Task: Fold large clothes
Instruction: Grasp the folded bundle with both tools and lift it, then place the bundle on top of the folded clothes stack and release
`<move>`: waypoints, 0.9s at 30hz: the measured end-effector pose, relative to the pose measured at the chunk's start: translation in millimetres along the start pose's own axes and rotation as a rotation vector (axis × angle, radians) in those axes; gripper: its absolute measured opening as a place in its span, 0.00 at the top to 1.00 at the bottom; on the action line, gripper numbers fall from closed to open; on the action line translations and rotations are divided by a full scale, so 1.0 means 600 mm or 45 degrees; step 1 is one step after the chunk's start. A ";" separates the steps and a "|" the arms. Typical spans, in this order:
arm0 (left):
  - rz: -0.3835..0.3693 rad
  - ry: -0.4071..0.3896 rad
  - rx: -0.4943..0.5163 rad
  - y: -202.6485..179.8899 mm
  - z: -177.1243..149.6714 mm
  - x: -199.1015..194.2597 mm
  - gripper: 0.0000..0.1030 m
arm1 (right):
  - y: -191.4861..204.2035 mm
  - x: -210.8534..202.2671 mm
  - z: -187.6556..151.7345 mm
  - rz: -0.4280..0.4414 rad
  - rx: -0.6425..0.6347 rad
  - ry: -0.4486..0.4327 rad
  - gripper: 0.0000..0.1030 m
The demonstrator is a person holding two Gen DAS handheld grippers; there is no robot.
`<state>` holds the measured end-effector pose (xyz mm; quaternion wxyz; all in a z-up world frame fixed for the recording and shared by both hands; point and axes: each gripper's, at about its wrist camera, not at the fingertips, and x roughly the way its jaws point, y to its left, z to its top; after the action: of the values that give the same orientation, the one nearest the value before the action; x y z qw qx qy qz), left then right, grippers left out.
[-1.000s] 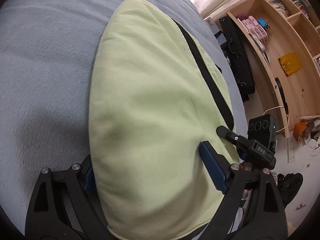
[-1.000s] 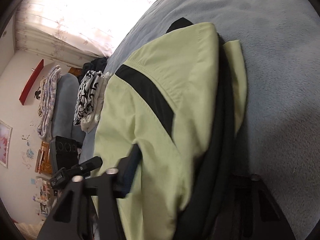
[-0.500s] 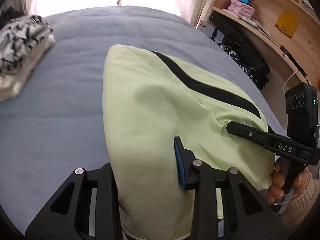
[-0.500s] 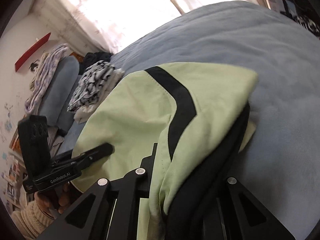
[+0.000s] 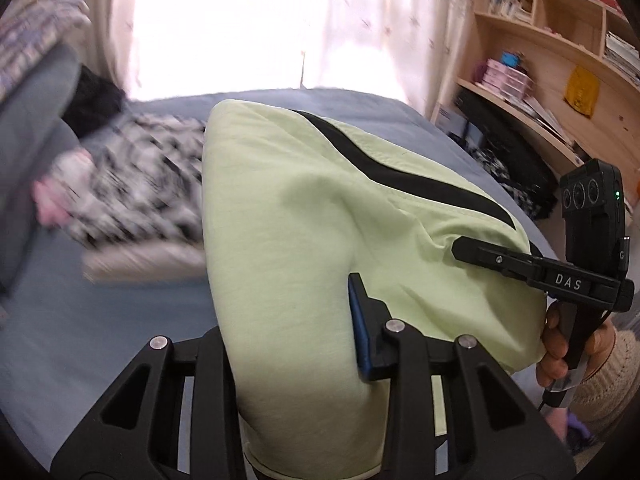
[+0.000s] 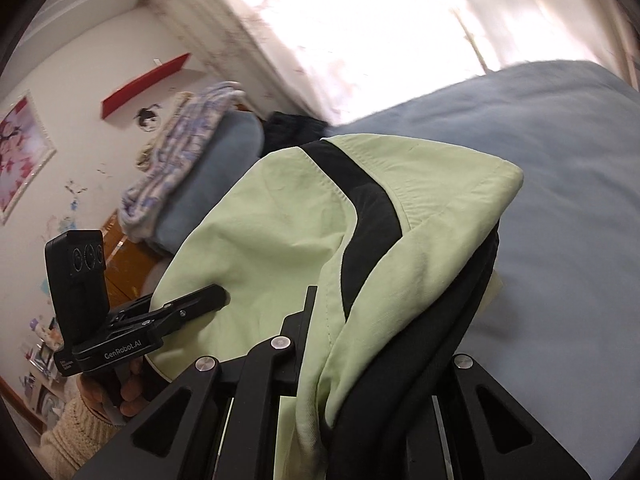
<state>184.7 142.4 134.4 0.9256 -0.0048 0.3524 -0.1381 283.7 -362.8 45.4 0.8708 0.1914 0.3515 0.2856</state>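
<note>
A folded light-green garment [image 5: 300,208] with a black stripe and black lining hangs between both grippers above the blue bed [image 5: 80,320]. My left gripper [image 5: 288,320] is shut on its near edge; the blue pad [image 5: 358,320] presses the cloth and the other finger is hidden behind it. In the right wrist view the same garment [image 6: 280,220] is bunched in my right gripper [image 6: 380,340], which is shut on the green and black layers. Each view shows the other gripper clamped on the garment's side: the right gripper [image 5: 500,258] and the left gripper [image 6: 192,304], each held by a hand in a knit sleeve.
A folded black-and-white patterned pile [image 5: 132,184] lies on the bed to the left of the garment. Grey pillows [image 6: 224,168] and a striped blanket [image 6: 180,152] sit at the bed's head. Wooden bookshelves [image 5: 560,60] line the right wall. A bright curtained window [image 5: 248,28] is ahead.
Both grippers went from wide around the garment on the bed to clamped on it, then rose with it. The views have tilted up toward the window.
</note>
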 end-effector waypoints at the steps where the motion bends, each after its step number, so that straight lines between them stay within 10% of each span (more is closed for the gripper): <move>1: 0.018 -0.014 0.011 0.039 0.027 -0.010 0.71 | 0.018 0.033 0.027 0.015 -0.010 -0.020 0.89; 14: 0.079 -0.071 0.044 0.490 0.287 0.135 0.70 | 0.028 0.464 0.252 0.027 0.029 -0.147 0.89; 21: 0.138 0.130 -0.044 0.618 0.268 0.341 0.59 | -0.074 0.799 0.249 -0.103 0.120 0.025 0.88; 27: 0.203 0.029 -0.108 0.652 0.234 0.371 0.31 | -0.151 0.857 0.219 -0.101 0.120 0.092 0.65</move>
<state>534.1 448.7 53.5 0.9286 -0.0144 0.3675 -0.0490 714.5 -124.5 -172.3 0.8582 0.2079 0.4030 0.2406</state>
